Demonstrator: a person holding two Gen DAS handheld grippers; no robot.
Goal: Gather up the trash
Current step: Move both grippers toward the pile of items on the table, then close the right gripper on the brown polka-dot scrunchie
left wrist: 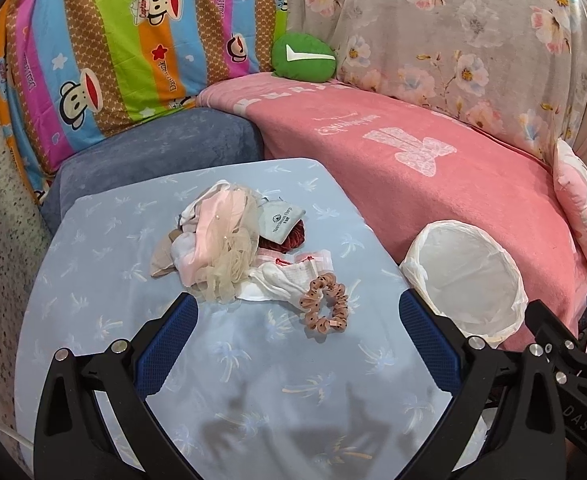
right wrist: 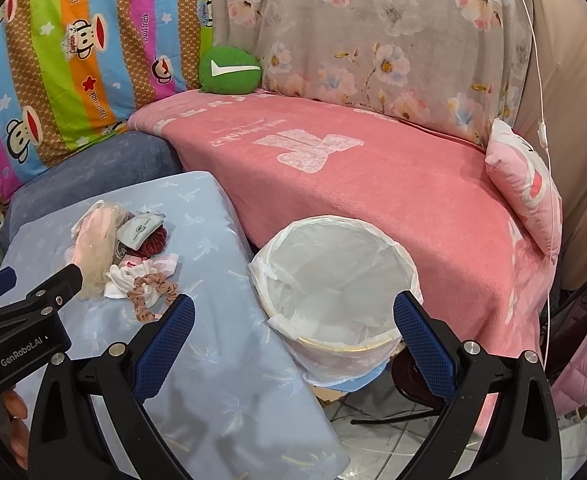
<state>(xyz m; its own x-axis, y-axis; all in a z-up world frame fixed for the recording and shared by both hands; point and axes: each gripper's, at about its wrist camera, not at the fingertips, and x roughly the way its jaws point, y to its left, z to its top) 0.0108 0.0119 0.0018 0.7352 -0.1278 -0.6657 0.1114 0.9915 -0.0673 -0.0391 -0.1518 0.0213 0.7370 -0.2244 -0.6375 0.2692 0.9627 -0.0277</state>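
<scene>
Now, with both jaws wide and empty, pinch the soft, light scrunchie (left wrist: 324,302) by its near rim; bin (right wrist: 389,248) waits right.

Home bedroom: pink blanket (right wrist: 373,184), pillow (right wrist: 521,184).

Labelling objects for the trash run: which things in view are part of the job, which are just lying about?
Job:
- pile of scraps on the blue table
- pink scrunchie at the pile's edge
- lined bin, nothing visible inside
- left gripper and right gripper, both open

Lying about:
- green cushion
- pink blanket
- pink pillow
</scene>
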